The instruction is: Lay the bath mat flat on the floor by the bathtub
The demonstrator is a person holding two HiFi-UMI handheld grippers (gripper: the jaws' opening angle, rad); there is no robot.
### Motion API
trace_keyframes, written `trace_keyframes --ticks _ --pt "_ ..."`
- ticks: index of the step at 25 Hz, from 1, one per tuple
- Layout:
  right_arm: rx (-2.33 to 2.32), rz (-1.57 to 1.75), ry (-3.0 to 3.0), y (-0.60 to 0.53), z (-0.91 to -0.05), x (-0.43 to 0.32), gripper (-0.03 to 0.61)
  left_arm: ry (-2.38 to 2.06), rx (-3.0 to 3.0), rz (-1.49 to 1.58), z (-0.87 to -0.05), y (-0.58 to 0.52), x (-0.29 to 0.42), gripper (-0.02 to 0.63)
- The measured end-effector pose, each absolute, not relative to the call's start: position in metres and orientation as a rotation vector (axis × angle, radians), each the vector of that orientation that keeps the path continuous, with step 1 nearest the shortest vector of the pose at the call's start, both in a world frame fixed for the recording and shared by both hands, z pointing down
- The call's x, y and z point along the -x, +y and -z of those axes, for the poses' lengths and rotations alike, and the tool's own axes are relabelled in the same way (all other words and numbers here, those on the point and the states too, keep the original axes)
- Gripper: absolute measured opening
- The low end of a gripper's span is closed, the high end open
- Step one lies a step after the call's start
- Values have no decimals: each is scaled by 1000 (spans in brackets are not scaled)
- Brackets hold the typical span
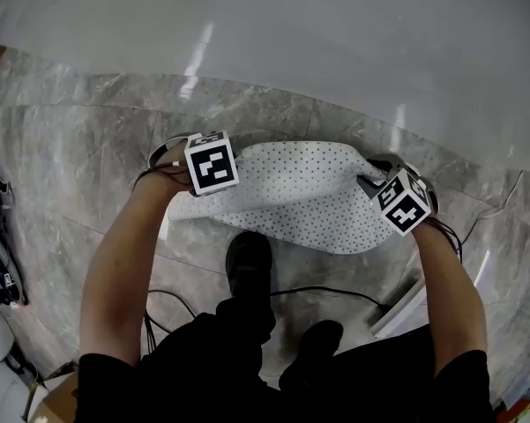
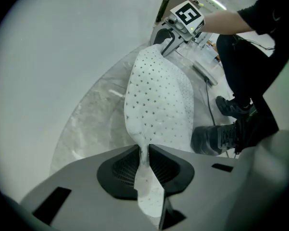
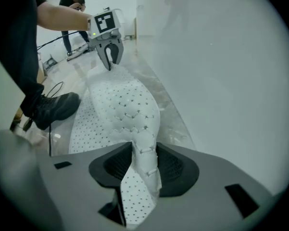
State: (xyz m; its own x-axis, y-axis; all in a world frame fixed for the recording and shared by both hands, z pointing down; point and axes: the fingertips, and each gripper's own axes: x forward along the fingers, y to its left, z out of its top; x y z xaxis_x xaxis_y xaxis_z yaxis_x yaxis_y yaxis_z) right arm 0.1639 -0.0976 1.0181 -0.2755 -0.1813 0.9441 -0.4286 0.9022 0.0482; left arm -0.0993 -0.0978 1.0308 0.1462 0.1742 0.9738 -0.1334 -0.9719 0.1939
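**Mat slung end to end along the tub, both ends pinched**

The left tongs (image 2: 144, 153) are clamped on one short end of the bath mat (image 1: 291, 196). A thin fold of it is squeezed between the ribbed black pads, with a flap poking out behind. From there the mat's long axis runs parallel to the bathtub (image 1: 291, 42), just beside its curved white wall, and ends at the right tongs (image 3: 143, 155). These grip the other short end in the same way, on a thicker, bunched fold. Each hand has its own end, so neither is nearer. I judge that the coming move depends on this alignment: the mat already lies lengthwise along the tub, and what remains is to lower and flatten it.

The mat is white, soft and limp. It narrows to a pinch at each grip and bellies out wide between them. One face is speckled with small dark dots, and the other shows raised star-like nubs near the right grip. The edge away from the tub seems to rest on the floor (image 1: 88, 166) by a black shoe (image 1: 249, 263), though I cannot be sure it touches. The floor is glossy grey veined stone and the tub wall is smooth and shiny. A dark cable (image 1: 326, 291) trails on the side of the shoe away from the tub.
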Motion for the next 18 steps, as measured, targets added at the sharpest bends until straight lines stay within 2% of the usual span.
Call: trace_keyframes --ticks 4,8,10,12,15,18 --pt "-597 -207 -1825 -129 -1011 -166 186 -137 -2236 -2029 -1009 -140 101 61" --pt "-716 -162 -1775 -147 -1010 -179 284 -395 -2367 -2243 -988 -193 90 63" --pt "-787 -144 -1744 -151 -1009 -194 295 -548 -2451 -2358 -981 -216 80 101" --pt "-846 -141 -1711 -150 -1010 -212 295 -639 -2490 -2408 -980 -227 77 184" --pt "-837 -171 -1697 -133 -1020 -225 295 -619 -2463 -2329 -998 -214 88 206" --pt "-639 -199 -1761 -89 -1040 -195 295 -463 -2342 -2282 -1033 -169 114 206"
